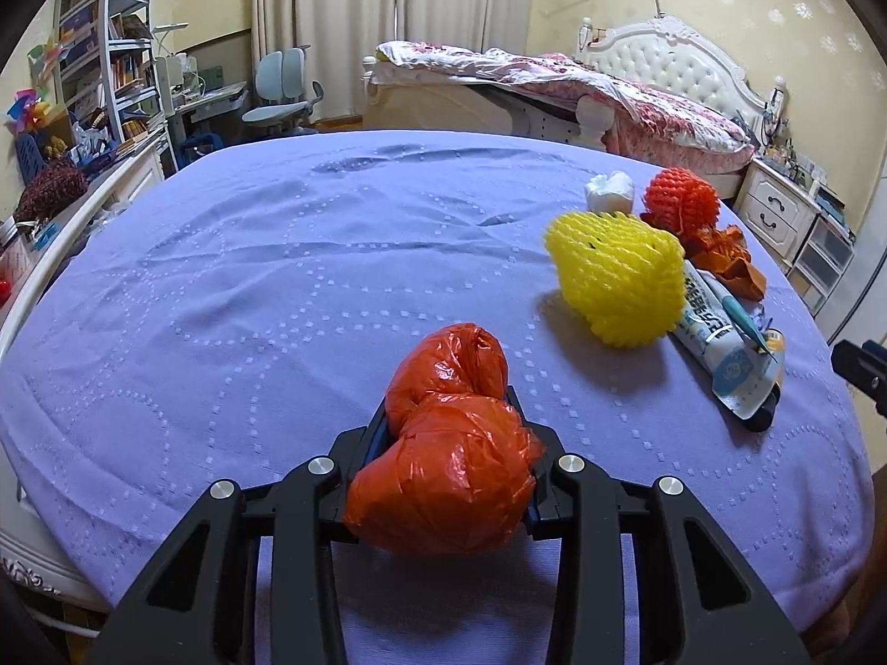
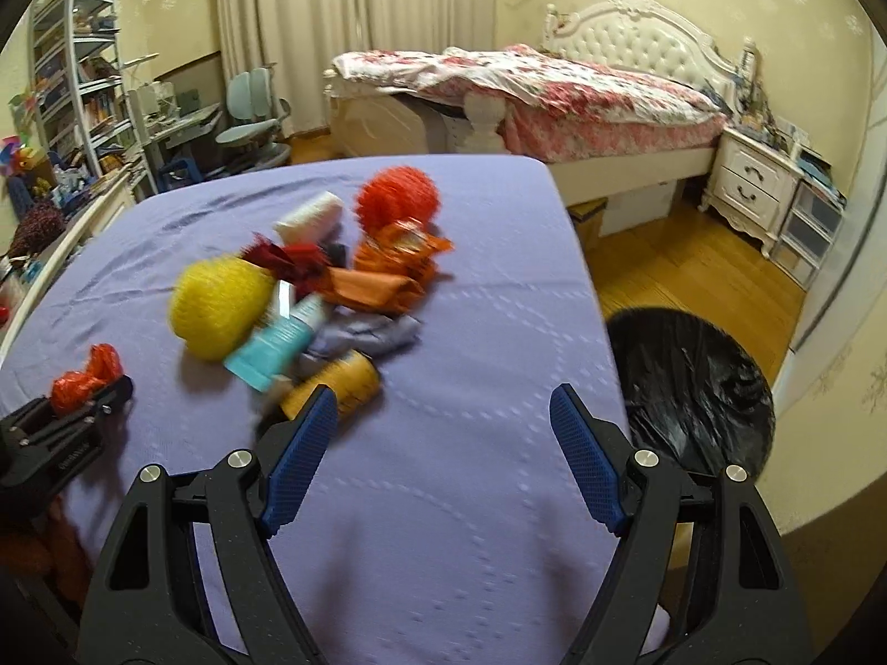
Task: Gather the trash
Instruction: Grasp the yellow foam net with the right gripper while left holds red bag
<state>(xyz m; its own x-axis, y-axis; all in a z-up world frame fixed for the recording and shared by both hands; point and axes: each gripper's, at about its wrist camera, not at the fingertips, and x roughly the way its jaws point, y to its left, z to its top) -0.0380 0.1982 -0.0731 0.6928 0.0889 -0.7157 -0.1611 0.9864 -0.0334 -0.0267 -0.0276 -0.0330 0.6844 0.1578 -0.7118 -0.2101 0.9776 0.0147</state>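
My left gripper (image 1: pixel 452 432) is shut on a crumpled orange plastic bag (image 1: pixel 449 454), just above the purple bedspread (image 1: pixel 249 299); it also shows in the right wrist view (image 2: pixel 86 377). My right gripper (image 2: pixel 443 443) is open and empty, above the bedspread (image 2: pixel 471 499) near its right edge. A trash pile lies ahead of it: yellow foam net (image 2: pixel 219 307), red foam net (image 2: pixel 396 197), orange wrappers (image 2: pixel 388 271), a teal tube (image 2: pixel 283 338), a yellow can (image 2: pixel 346 382), a white cup (image 2: pixel 310 216). The left wrist view shows the yellow net (image 1: pixel 615 277), red net (image 1: pixel 682 199) and tube (image 1: pixel 720 343).
A bin lined with a black bag (image 2: pixel 693 382) stands on the wooden floor right of the bed. Beyond are another bed with a floral quilt (image 2: pixel 526 88), a white nightstand (image 2: pixel 754 188), bookshelves (image 2: pixel 72 83) and a desk chair (image 2: pixel 255 116).
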